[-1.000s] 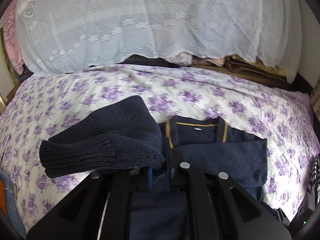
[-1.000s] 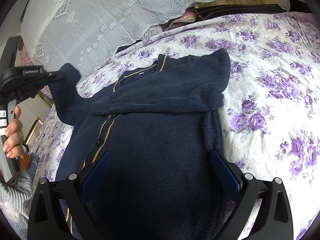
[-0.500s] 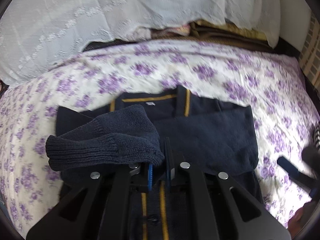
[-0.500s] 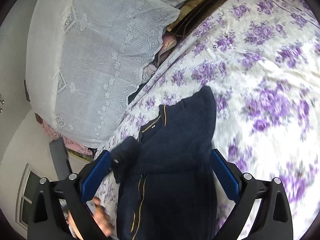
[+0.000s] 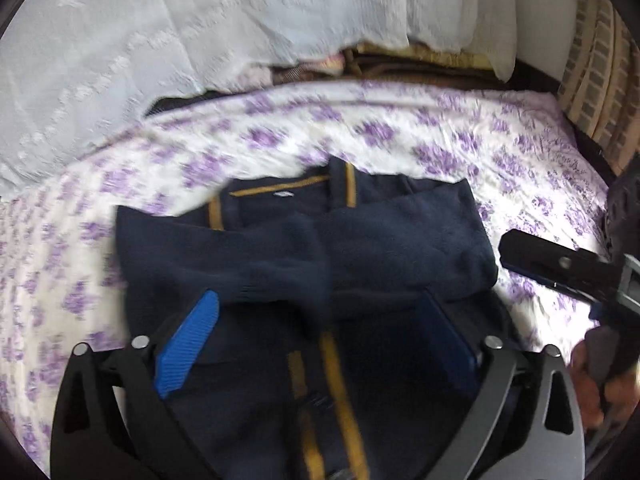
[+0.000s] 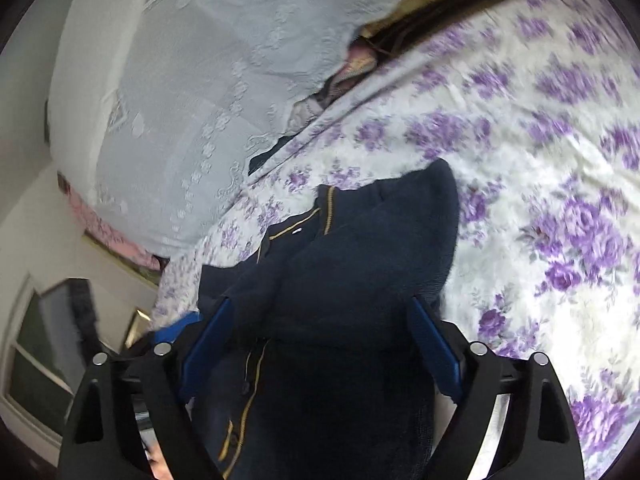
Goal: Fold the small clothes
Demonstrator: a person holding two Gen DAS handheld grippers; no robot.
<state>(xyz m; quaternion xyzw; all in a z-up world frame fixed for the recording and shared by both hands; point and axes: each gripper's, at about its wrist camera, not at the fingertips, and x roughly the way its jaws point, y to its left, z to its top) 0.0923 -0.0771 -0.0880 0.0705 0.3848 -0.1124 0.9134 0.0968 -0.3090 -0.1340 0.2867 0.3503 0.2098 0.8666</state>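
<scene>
Two wrist views show one navy cardigan [image 5: 360, 248] with mustard-yellow trim lying on a bedspread [image 5: 460, 140] printed with purple flowers. In the left wrist view, from left to right: the bedspread fills the left edge, with a white lace cover [image 5: 160, 40] above it; the left gripper [image 5: 316, 340] stands at the bottom centre, its jaws just opened wide, blue pads well apart and nothing pressed between them; the cardigan occupies the centre, collar toward the top of the frame, both sleeves folded across the chest; at the right edge the right gripper [image 5: 560, 268] reaches in just beside the garment, a hand [image 5: 596, 384] below it. The view is blurred. In the right wrist view, from left to right: a pale wall and a framed opening sit at lower left; the lace cover spans the upper left; the right gripper [image 6: 320, 344] has its jaws spread, recently narrowed slightly, the cardigan seen between the pads without being pinched; the flowered bedspread fills the right half.
</scene>
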